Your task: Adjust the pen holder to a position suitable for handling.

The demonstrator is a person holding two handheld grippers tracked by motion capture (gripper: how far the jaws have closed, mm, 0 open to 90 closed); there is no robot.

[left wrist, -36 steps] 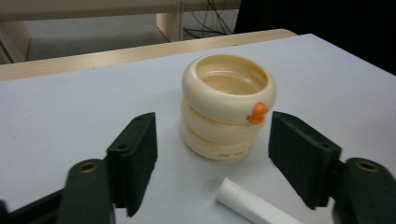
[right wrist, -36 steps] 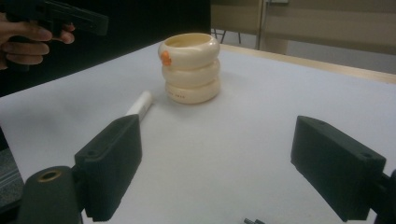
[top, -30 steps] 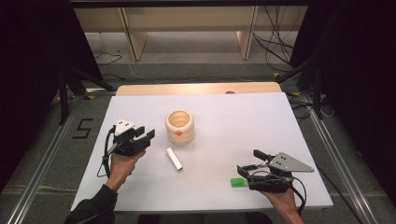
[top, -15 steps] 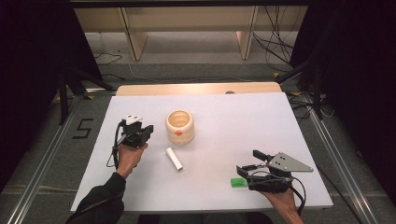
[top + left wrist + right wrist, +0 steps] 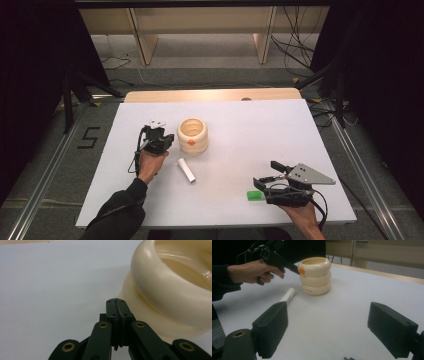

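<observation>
A cream ringed pot (image 5: 192, 135) with an orange spot stands left of the table's middle. My left gripper (image 5: 170, 137) is held level just left of it, jaws shut with nothing between them; in the left gripper view the shut tips (image 5: 116, 301) sit beside the pot's lower ring (image 5: 170, 292). A white cylinder (image 5: 186, 170) lies on the table nearer the person. A small green block (image 5: 256, 195) lies near the front edge, by my right gripper (image 5: 265, 176). The right gripper (image 5: 329, 322) stands wide open and empty, facing the pot (image 5: 315, 276), the cylinder (image 5: 288, 296) and the left gripper (image 5: 274, 257).
The white table (image 5: 280, 130) ends in a wooden strip (image 5: 210, 95) at its far edge. Beyond it are wooden furniture legs and cables on the floor. Metal rails run along both sides of the table.
The left hand has carried its gripper forward and to the right, up to the pot's side. The right gripper and the loose objects have stayed put.
</observation>
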